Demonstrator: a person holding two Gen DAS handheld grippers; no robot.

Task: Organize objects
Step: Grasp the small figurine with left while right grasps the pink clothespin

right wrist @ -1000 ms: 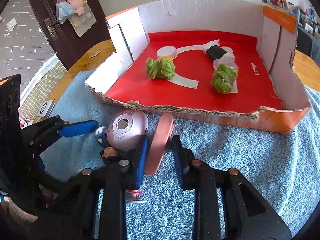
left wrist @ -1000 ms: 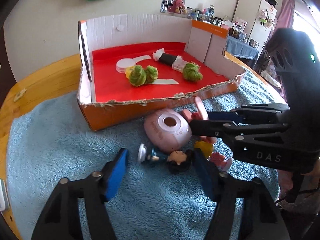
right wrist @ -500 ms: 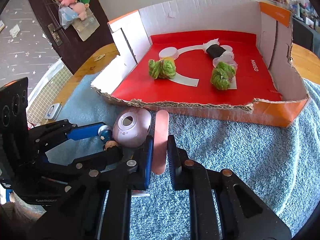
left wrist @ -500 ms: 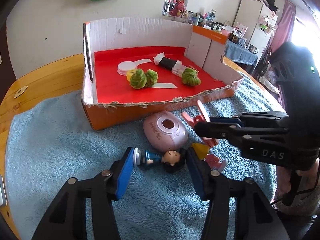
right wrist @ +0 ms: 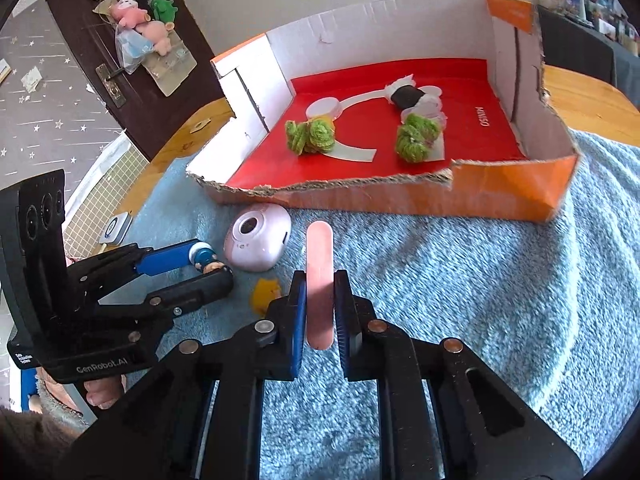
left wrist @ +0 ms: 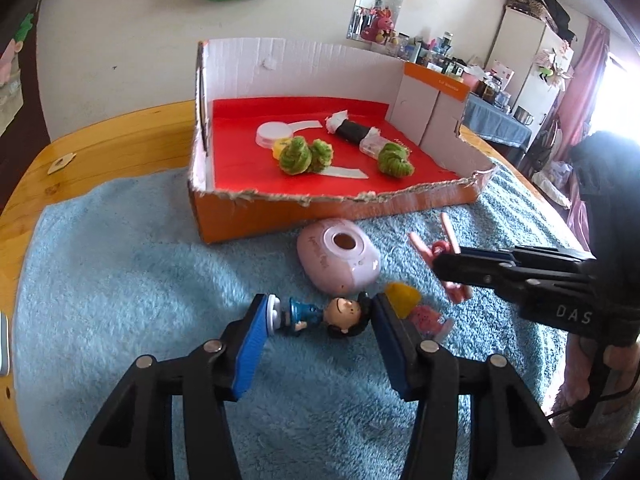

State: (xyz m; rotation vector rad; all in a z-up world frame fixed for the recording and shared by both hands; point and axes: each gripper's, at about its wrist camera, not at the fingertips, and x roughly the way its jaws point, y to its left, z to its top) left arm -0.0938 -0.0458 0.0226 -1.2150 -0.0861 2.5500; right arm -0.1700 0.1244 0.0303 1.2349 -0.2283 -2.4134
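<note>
Toys lie on a blue fluffy towel (left wrist: 120, 280) spread over a wooden table (left wrist: 100, 140), just in front of a shallow cardboard box (left wrist: 280, 216) with a red floor.

From the left wrist view, going left to right: the left gripper (left wrist: 318, 320) has its blue pads on either end of a small doll (left wrist: 320, 314) lying on its side, one pad against the white base at its feet, the other against its dark hair. Its jaws have just been closing and now stand at a middling width, holding the doll. Just behind it sits a pink oval gadget (left wrist: 340, 254) with a round hole on top. Right of the doll's head, a yellow and pink toy (left wrist: 416, 308) peeks out from behind the right pad. Further right, the right gripper (left wrist: 448, 268) comes in from the side, clamped narrow on a pink clip-like toy (left wrist: 438, 248) whose two prongs stick up in a V.

The right wrist view shows that pink toy (right wrist: 319, 280) edge-on, as a single flat strip pinched between the blue pads of the right gripper (right wrist: 320, 308); the prongs cannot be told apart here. To its left, the left gripper (right wrist: 200, 264) holds the doll (right wrist: 206, 260), mostly hidden.

Both views show the box holding green yarn balls (right wrist: 310, 136), a white cap (right wrist: 326, 106) and a black wrapped roll (right wrist: 408, 96). Only this view shows a dark door (right wrist: 132, 60) with soft toys hanging on it.
</note>
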